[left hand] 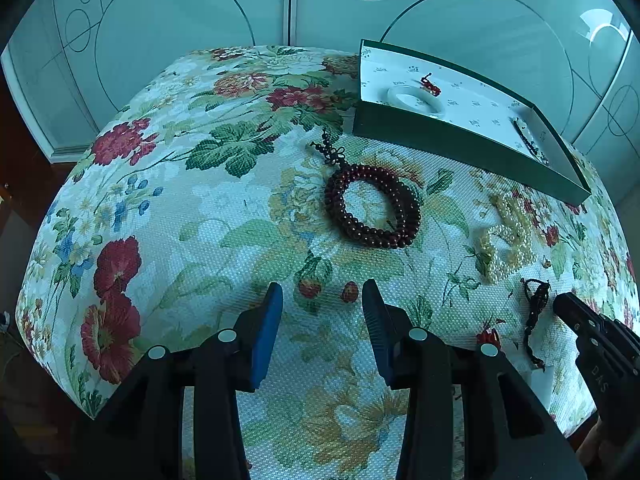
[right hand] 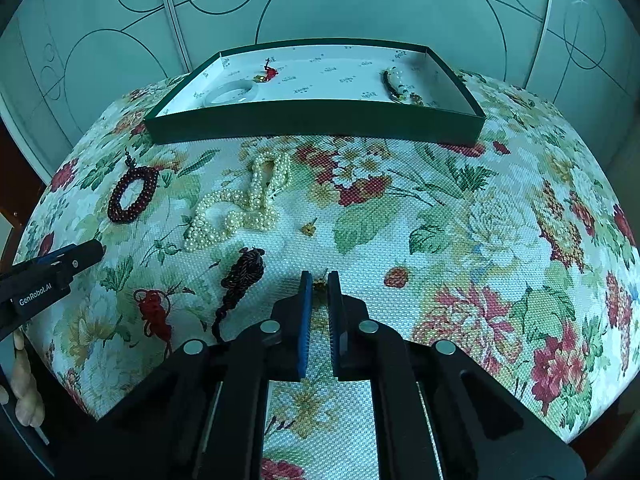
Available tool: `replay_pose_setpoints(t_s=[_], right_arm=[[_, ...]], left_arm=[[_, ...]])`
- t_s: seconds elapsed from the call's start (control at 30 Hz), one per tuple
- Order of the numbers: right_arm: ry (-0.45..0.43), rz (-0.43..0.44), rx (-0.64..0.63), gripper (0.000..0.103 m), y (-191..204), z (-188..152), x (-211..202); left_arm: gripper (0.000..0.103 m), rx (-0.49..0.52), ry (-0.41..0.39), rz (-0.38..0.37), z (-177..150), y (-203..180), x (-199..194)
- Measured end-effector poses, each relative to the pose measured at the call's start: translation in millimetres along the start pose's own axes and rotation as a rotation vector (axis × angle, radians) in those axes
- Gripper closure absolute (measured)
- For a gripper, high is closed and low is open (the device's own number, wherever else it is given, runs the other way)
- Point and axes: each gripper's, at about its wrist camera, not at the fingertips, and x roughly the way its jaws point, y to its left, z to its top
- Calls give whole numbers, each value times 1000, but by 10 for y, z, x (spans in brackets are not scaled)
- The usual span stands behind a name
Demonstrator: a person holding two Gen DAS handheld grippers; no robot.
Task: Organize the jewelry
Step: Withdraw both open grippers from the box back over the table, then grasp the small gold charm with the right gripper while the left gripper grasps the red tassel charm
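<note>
One readable label, "GenRobot.AI", marks the spread left gripper; right gripper pinches a small gold trinket.

Small gold piece between the right gripper fingertips: largely hidden, identity indeterminable. Left gripper, at far left: cut off by the frame edge.

The left tongs are black plastic with two long fingers. Each finger has a blue ribbed pad on the inside. Round silver screws sit on the black arms. The right tongs look the same, black with blue pads. White letters on the side of the left tongs read "GenRobot.AI".
</note>
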Motion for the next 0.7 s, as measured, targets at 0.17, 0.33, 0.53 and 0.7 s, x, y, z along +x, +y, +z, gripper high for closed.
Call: replay_pose_setpoints(t_s=[0.17,0.33,0.53,0.7], right_arm=[[-4,7,2,96,-26,-12,-32],[-17,6,0,96,-69,-26,-127],[-24,5,18,96,-175,-66,-227],[-36,9,27,96,-250,-113,-306]], left_arm=[[61,2,2,-4,-2,-31,-11],[61,21,-3,-13,-22,-123,-57],[61,53,-7,-34,-62,-307,-140],[61,96,-10,-49,-126,-523,-221]])
